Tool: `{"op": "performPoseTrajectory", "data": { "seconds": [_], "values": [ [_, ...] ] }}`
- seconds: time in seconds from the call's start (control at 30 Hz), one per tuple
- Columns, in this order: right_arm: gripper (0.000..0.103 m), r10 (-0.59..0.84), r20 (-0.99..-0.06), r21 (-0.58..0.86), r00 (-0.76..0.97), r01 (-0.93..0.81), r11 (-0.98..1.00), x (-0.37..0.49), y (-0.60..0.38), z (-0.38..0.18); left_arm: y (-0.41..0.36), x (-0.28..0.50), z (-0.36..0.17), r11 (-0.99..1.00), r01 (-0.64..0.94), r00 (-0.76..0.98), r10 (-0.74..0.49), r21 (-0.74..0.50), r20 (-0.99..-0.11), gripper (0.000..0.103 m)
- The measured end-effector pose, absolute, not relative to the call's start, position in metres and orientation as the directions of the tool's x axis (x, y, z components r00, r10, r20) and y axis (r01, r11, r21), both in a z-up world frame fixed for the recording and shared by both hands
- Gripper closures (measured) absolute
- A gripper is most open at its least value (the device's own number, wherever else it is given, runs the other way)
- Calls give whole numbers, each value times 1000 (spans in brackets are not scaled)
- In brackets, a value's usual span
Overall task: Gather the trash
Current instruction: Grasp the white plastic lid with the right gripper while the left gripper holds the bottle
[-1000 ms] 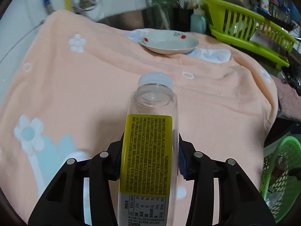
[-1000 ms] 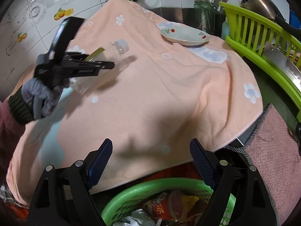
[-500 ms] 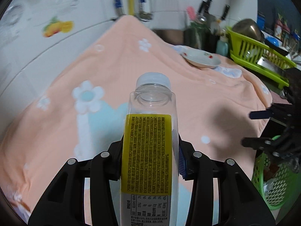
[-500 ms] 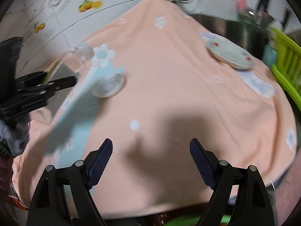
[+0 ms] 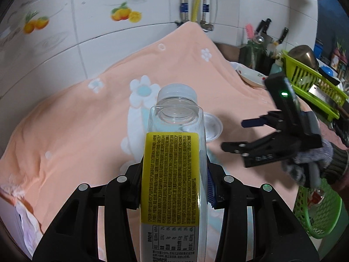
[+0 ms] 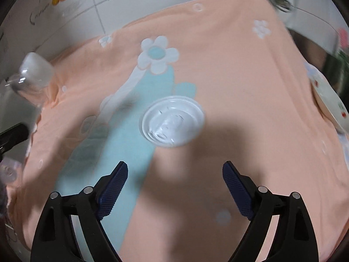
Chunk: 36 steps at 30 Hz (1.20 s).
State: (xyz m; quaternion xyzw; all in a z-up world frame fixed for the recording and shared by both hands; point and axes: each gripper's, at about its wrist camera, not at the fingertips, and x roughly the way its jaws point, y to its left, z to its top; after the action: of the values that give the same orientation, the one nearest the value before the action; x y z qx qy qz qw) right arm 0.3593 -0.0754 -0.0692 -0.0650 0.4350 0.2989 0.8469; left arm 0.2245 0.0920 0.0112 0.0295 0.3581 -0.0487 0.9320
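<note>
My left gripper (image 5: 173, 187) is shut on a clear plastic bottle (image 5: 174, 163) with a yellow label and a white cap, held above the peach flowered cloth (image 5: 87, 120). The bottle's cap end (image 6: 35, 72) shows blurred at the left of the right wrist view. A clear round plastic lid (image 6: 172, 121) lies flat on the cloth, just ahead of my right gripper (image 6: 174, 185). That gripper's jaws are opening, with nothing between them. In the left wrist view the right gripper (image 5: 240, 135) hovers beside the same lid (image 5: 212, 126), held by a gloved hand (image 5: 309, 163).
A green mesh basket (image 5: 316, 209) with trash sits below the cloth's right edge. A white plate (image 5: 250, 75) rests further back, near a lime dish rack (image 5: 309, 83) and a utensil holder (image 5: 255, 52). Tiled wall and pipes rise behind.
My left gripper swung left and back with the bottle still held. My right gripper moved from over the green basket to above the clear lid, and its jaws widened.
</note>
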Motion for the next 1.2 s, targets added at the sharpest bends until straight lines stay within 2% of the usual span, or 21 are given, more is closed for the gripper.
{"op": "performPoseTrajectory", "data": {
  "seconds": [0.03, 0.33, 0.67, 0.83, 1.2],
  "values": [
    [13, 444, -779, 137, 443, -571, 809, 362, -68, -70, 95, 223, 9, 994, 105, 739, -68, 16, -671, 60],
    [10, 389, -816, 86, 427, -575, 813, 403, -30, -86, 111, 214, -2, 998, 67, 731, -54, -7, -680, 60],
    [12, 370, -827, 86, 423, -556, 827, 424, -12, -96, 111, 213, -6, 997, 75, 729, -62, -11, -682, 60],
    [13, 341, -822, 39, 456, -553, 833, 417, -12, -93, 110, 211, -8, 996, 81, 727, -75, -23, -683, 60],
    [13, 373, -801, 67, 469, -549, 833, 362, -56, -61, 90, 191, -5, 992, 115, 732, -114, -42, -671, 60]
  ]
}}
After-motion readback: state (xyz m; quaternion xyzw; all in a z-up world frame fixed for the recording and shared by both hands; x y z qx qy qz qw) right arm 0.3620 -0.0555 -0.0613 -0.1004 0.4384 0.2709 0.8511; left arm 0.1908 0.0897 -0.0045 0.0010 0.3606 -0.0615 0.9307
